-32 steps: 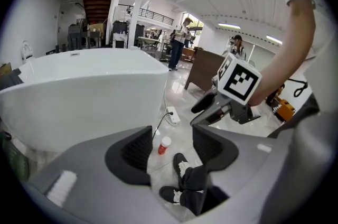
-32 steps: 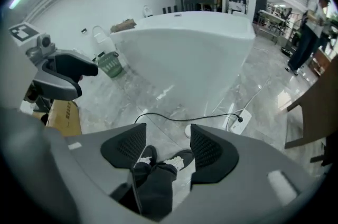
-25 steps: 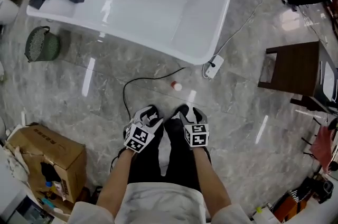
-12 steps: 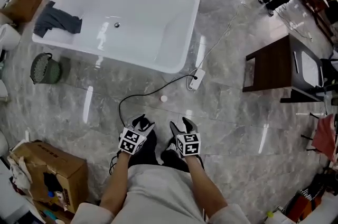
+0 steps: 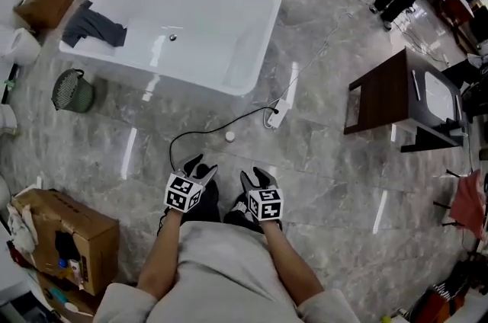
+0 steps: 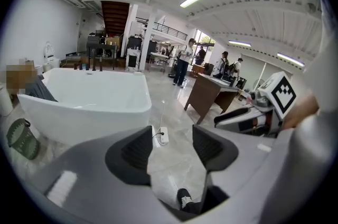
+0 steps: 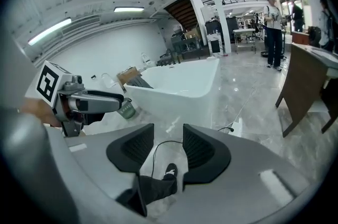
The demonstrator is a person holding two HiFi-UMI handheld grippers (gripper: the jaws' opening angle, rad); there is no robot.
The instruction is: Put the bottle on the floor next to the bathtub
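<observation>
The bottle (image 5: 229, 136), small and white, stands on the grey marble floor a little in front of the white bathtub (image 5: 175, 32), beside a black cable. Both grippers hang close to my body, well short of the bottle. In the head view my left gripper (image 5: 194, 166) is at the left and my right gripper (image 5: 256, 177) at the right. The left gripper (image 6: 171, 149) is open with only floor and my shoe between its pads. On the right gripper (image 7: 168, 149) the jaws are closing with nothing between them. The bottle does not show in either gripper view.
A white power strip (image 5: 277, 114) and its black cable (image 5: 198, 137) lie by the tub's near corner. A green basket (image 5: 74, 91) stands left of the tub, a cardboard box (image 5: 65, 234) at the lower left, a brown table (image 5: 396, 97) at the right. A dark cloth (image 5: 91, 23) hangs on the tub rim.
The head view has pulled up and back, so tub and bottle look smaller and farther. Both grippers have drawn back toward my body. The bottle stays on the floor.
</observation>
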